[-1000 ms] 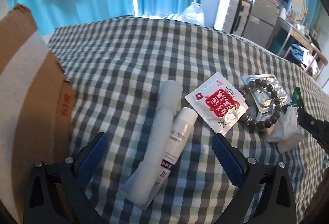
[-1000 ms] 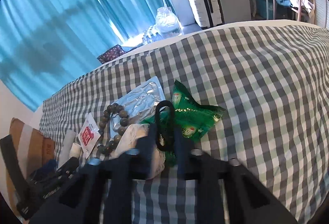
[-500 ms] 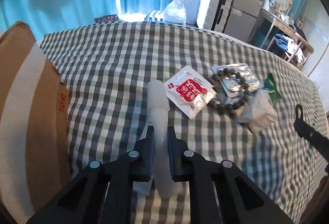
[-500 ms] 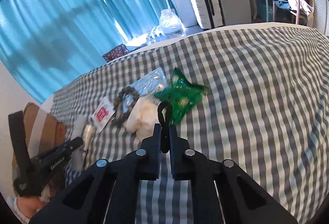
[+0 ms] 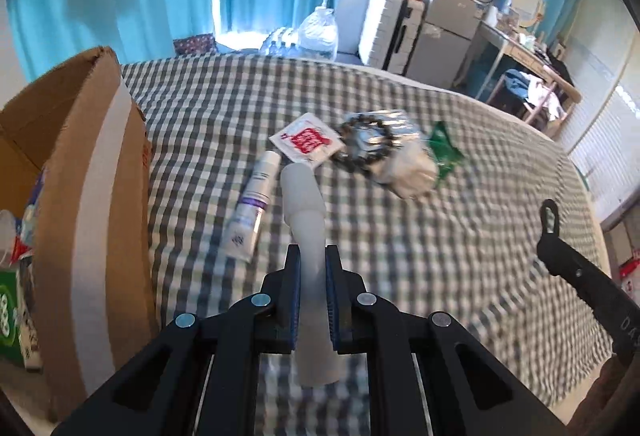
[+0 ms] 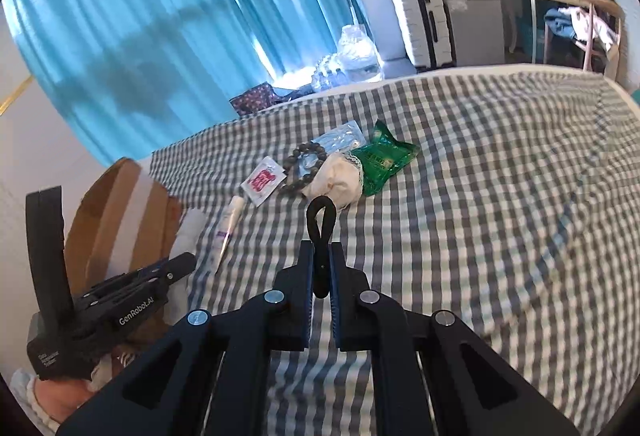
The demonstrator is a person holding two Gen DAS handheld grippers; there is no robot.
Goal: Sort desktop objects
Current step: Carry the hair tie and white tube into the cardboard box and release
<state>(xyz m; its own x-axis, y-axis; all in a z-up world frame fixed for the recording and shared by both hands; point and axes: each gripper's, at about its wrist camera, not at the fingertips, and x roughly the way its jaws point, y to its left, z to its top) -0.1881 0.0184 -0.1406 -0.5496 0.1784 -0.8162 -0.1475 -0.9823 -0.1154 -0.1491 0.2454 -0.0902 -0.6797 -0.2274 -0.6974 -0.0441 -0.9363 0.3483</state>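
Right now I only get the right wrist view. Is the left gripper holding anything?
Observer: Yes. The left gripper is shut on a white tube, gripping its thin end; the wide end sticks out past the tips.
Operator: Anything inside the cardboard box? I only see its outside.
Observer: The cardboard box is open, with a green pack and other items in it, too cut off to name.

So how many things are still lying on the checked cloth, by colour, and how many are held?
White, lying: 2, the tube and the crumpled cloth
Red and white: 1, the sachet
Green: 1, the packet
Silver: 1, the foil pack
Dark: 1, the bead bracelet
Held: 2, the white stick and the black loop
Total: 8
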